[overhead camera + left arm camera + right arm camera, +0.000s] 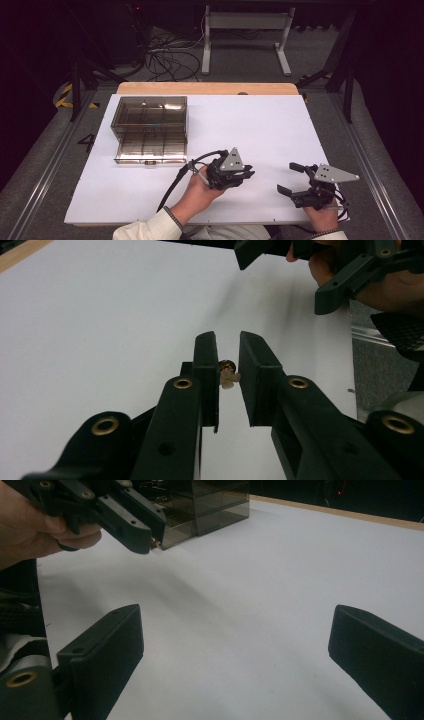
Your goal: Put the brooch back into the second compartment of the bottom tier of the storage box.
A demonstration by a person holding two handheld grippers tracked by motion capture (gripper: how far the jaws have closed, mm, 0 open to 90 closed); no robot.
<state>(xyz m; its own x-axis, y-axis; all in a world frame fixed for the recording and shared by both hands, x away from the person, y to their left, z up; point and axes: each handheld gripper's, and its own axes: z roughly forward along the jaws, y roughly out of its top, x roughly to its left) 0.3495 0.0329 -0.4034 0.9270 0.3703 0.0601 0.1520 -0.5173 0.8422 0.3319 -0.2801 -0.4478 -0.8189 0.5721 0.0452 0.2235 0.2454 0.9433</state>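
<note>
The white sheet (pixel 260 125) covers most of the table, and its right half and middle lie bare, so there is wide room across them. A strip of wooden table edge (pixel 207 88) shows past the sheet's far side. The clear plastic box (pixel 150 129), split into compartments, sits near the far left corner, well apart from both grippers.

The left gripper (pixel 248 175) is over the near middle of the sheet, held in a hand (pixel 197 190) with a pale sleeve. In the left gripper view its jaws stand nearly together and pinch a small part (pixel 227 373), brownish on top and whitish below, between the pads close to the tips; it is off the sheet. From above this part is too small to make out. In the right gripper view it shows as a tiny glint (pixel 155 542) at the tip of the left gripper, with the box just behind it.

The right gripper (pixel 289 178) is near the sheet's near right corner, close to its front edge. Its jaws are spread wide with nothing between them, bare sheet under them. The two grippers are near each other but apart
</note>
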